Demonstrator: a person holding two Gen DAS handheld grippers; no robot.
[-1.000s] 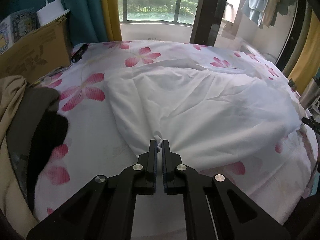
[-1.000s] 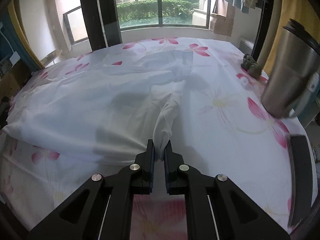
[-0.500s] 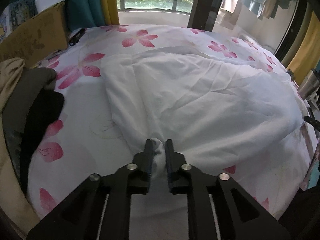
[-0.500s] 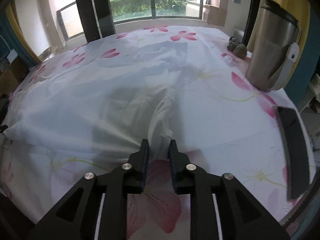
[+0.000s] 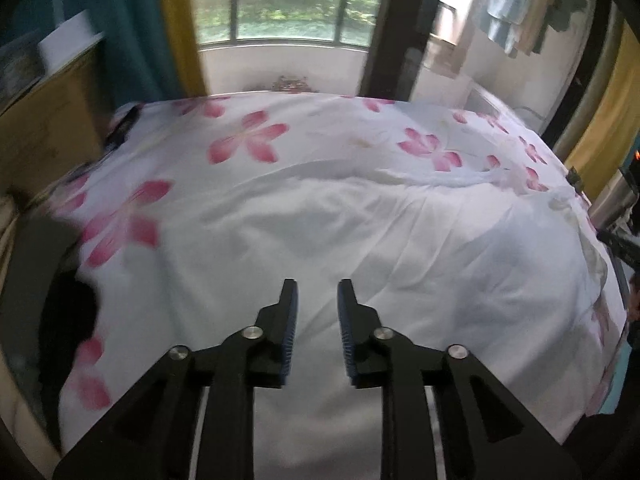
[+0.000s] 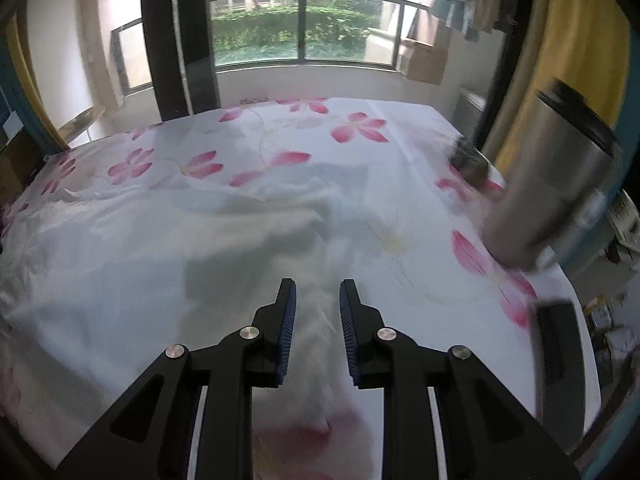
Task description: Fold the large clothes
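Note:
A large white garment [image 5: 360, 248] lies spread and wrinkled across a bed with a white, pink-flowered sheet [image 5: 248, 140]. My left gripper [image 5: 317, 286] is open and empty, just above the garment's near edge. In the right wrist view the same white garment [image 6: 160, 248] covers the left and middle of the bed, and a bunched strip of it runs toward the camera. My right gripper [image 6: 317, 286] is open, with that strip lying below and between the fingers, not held.
A steel tumbler [image 6: 556, 184] stands at the bed's right edge, with a dark flat object [image 6: 554, 344] in front of it. A cardboard box [image 5: 44, 128] and dark clothes [image 5: 60, 312] sit on the left. Window and balcony rail lie beyond the bed.
Both grippers were shut on bunched white cloth; both have opened and let it go. The cloth now lies flatter on the bed, and both cameras have tilted up.

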